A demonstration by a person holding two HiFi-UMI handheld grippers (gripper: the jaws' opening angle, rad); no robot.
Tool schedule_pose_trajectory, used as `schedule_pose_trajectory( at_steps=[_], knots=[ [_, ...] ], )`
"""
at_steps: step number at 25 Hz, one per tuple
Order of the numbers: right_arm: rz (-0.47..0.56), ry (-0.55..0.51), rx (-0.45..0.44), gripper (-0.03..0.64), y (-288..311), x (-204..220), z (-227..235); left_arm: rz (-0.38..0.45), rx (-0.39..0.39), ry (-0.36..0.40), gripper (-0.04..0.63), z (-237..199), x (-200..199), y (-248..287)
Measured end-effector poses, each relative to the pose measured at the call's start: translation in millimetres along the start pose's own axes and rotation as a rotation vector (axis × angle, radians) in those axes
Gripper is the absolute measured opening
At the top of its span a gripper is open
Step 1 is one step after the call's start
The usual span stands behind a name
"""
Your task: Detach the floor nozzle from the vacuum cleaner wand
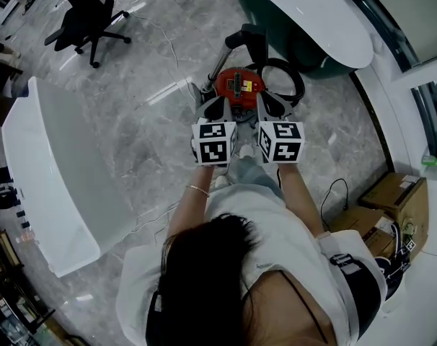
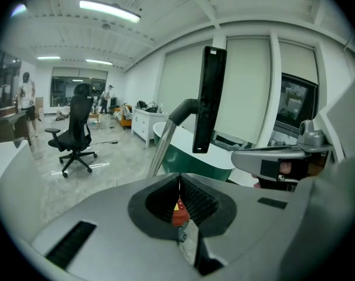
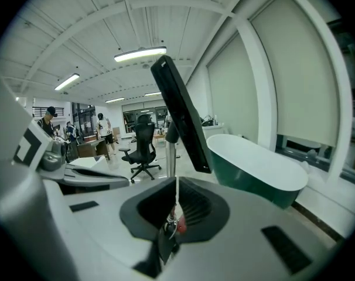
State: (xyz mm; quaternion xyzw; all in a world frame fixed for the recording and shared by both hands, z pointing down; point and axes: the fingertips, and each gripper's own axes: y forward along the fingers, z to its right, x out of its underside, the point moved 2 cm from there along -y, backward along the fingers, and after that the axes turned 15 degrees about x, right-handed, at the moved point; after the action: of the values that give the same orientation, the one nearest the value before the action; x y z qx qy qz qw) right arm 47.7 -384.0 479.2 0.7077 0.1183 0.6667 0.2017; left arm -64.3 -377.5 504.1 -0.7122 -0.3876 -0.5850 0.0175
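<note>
Head view only: the red canister vacuum (image 1: 236, 85) sits on the marble floor (image 1: 132, 121), just ahead of the left gripper (image 1: 217, 107) and right gripper (image 1: 270, 105).

Gripper views only: the floor nozzle (image 2: 209, 98) stands raised, attached to the wand (image 2: 161, 148).

Both jaw pairs are pressed together, empty.

Cardboard boxes (image 1: 395, 204): contents indistinct.

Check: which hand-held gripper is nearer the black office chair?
Left. The left hand-held gripper is down-right of the office chair in the head view; the right hand-held gripper lies beyond it, farther right.
</note>
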Motion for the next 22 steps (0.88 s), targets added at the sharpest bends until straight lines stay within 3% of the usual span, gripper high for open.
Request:
schedule_pose_trajectory(
  at_steps=[10,17,22],
  knots=[
    [0.027,-0.010,-0.046,0.015,13.3,-18.2,10.3,0.031,0.004,-0.011,0.015,-14.5,-14.7,24.9],
    [0.039,-0.001,-0.082,0.015,18.3,-22.3,18.1,0.034,0.032,-0.008,0.112,-24.4,-20.9,44.6],
    [0.034,0.025,-0.106,0.016,25.6,-26.3,20.0,0.069,0.068,0.045,0.239,-32.5,-36.8,59.4]
  ],
)
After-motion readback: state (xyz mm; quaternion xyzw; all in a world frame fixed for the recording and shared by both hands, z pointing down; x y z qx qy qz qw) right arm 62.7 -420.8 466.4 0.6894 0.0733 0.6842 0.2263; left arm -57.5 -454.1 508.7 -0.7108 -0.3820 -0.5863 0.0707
